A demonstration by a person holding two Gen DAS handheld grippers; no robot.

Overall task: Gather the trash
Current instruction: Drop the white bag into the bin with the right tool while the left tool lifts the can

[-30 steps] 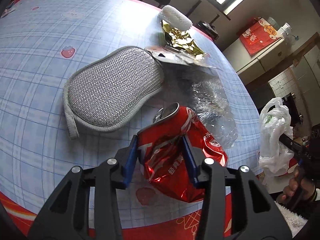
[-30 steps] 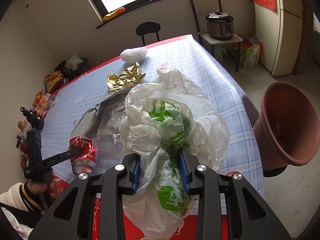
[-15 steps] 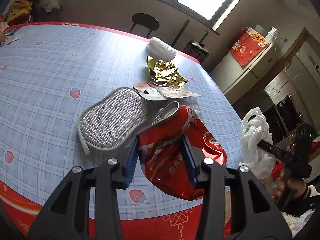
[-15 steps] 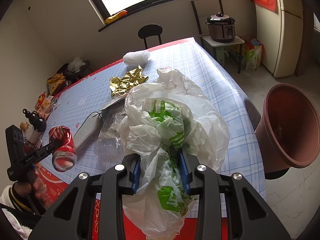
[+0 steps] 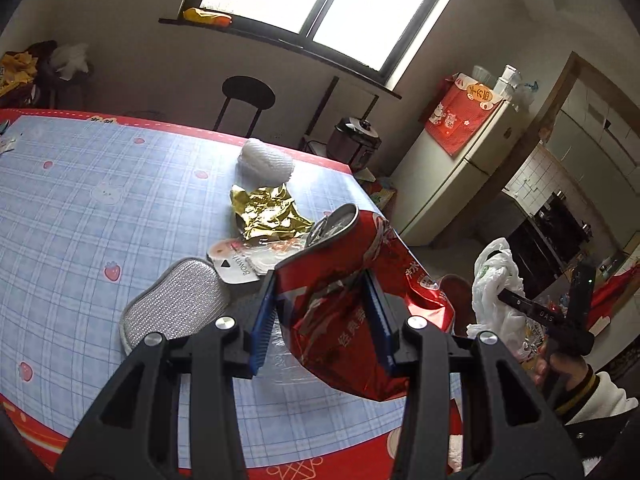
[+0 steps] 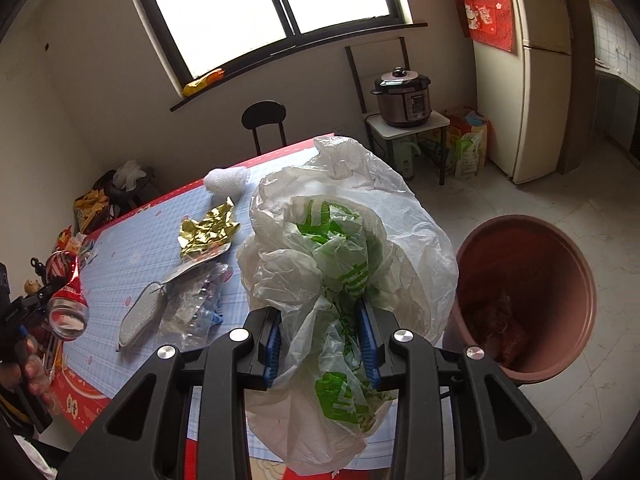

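Note:
My left gripper (image 5: 322, 320) is shut on a crushed red can (image 5: 340, 304) and holds it up above the table's near edge; the can also shows in the right wrist view (image 6: 66, 300). My right gripper (image 6: 322, 344) is shut on a crumpled white and green plastic bag (image 6: 344, 248), held off the table's right side beside a brown bin (image 6: 532, 296). On the blue checked tablecloth (image 5: 100, 240) lie gold foil (image 5: 268, 216), a white foam net (image 5: 264, 162), a flat wrapper (image 5: 240, 260) and clear crumpled plastic (image 6: 196, 304).
A grey sponge pad (image 5: 176, 308) lies on the table near the can. A black chair (image 5: 248, 100) stands behind the table. A pressure cooker (image 6: 402, 98) sits on a small stand, and a fridge (image 6: 540, 72) stands at the right.
My left gripper has lifted the red can off the table and tilted upward. My right gripper, still holding the bag, has risen and moved right, nearer the brown bin.

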